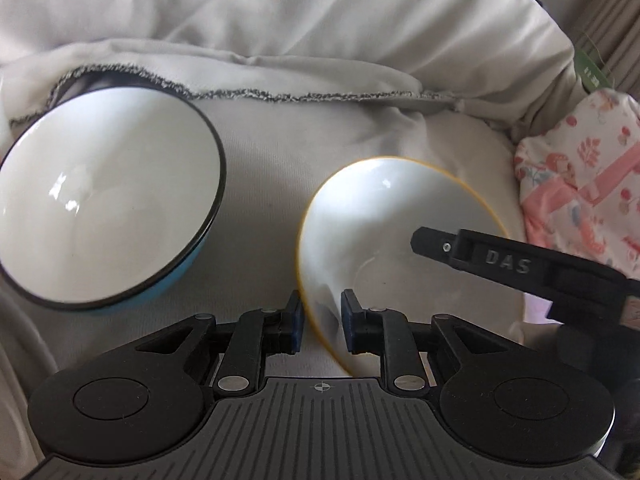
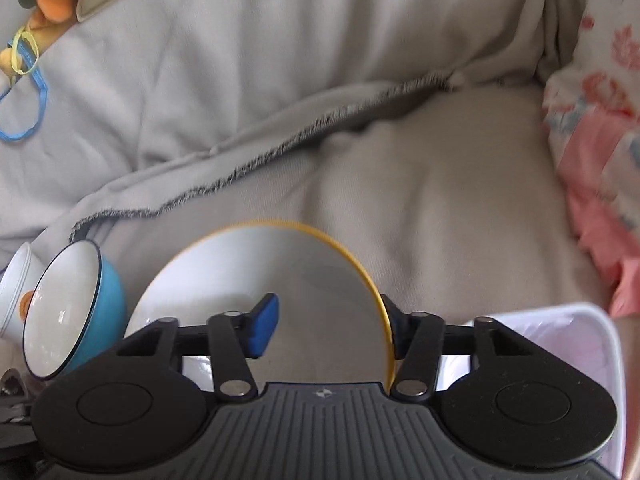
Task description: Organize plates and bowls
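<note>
Bedding [image 1: 320, 128], grey and rumpled, carries two bowls by my count: a blue bowl [image 1: 100, 208] toward its left edge and a yellow-rimmed bowl [image 1: 384, 232] mid-bed. My left gripper [image 1: 320, 320] and right gripper [image 2: 332, 328] both pinch the yellow-rimmed bowl's rim. One floral cloth [image 1: 580, 184] crowds the right edge.

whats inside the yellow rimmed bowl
No food shows in the yellow-rimmed bowl: plain glossy white. One finger of the right gripper reaches inside, its jaws straddling the rim; the left gripper straddles the other side. Grippers hide the near part.
</note>
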The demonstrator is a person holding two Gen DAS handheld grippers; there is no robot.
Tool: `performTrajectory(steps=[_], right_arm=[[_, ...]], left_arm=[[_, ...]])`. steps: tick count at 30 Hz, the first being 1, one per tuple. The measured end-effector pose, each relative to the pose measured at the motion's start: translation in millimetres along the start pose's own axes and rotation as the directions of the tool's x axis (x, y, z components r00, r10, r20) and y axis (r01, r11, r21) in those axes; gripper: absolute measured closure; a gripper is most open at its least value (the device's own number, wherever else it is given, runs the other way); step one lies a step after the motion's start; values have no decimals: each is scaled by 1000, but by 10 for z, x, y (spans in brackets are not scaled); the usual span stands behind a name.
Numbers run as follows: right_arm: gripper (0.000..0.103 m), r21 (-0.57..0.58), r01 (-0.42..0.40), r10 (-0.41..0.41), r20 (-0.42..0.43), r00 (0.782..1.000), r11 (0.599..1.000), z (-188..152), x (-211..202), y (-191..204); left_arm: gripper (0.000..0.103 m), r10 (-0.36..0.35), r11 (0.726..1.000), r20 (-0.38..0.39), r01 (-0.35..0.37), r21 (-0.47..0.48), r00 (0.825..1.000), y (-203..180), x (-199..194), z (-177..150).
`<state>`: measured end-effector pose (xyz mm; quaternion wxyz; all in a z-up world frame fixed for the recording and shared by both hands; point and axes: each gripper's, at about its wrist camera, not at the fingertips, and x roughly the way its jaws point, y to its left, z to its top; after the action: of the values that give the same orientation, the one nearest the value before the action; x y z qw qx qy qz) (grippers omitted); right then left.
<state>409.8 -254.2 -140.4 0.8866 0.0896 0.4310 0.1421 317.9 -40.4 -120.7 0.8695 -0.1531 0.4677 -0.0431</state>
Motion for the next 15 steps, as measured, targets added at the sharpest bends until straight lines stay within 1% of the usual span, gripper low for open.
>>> performTrajectory(steps=[2, 6, 12, 15], right_arm=[[54, 22, -35, 35, -2, 999, 999, -25, -49, -22], [54, 70, -104, 106, -26, 994, 992, -116, -172, -11], [54, -33, -118, 115, -60, 992, 993, -419, -292, 333], [54, -38, -144, 140, -101, 985, 989, -623, -318, 415]], left_arm=[[81, 6, 1000, -5, -6, 13, 1000, 3, 7, 4], [79, 10, 1000, -27, -9, 17, 1000, 116, -105, -79], [80, 12, 1000, -44, -11, 25, 999, 359, -413, -292], [81, 10, 1000, -45, -9, 28, 999, 463, -559, -378]])
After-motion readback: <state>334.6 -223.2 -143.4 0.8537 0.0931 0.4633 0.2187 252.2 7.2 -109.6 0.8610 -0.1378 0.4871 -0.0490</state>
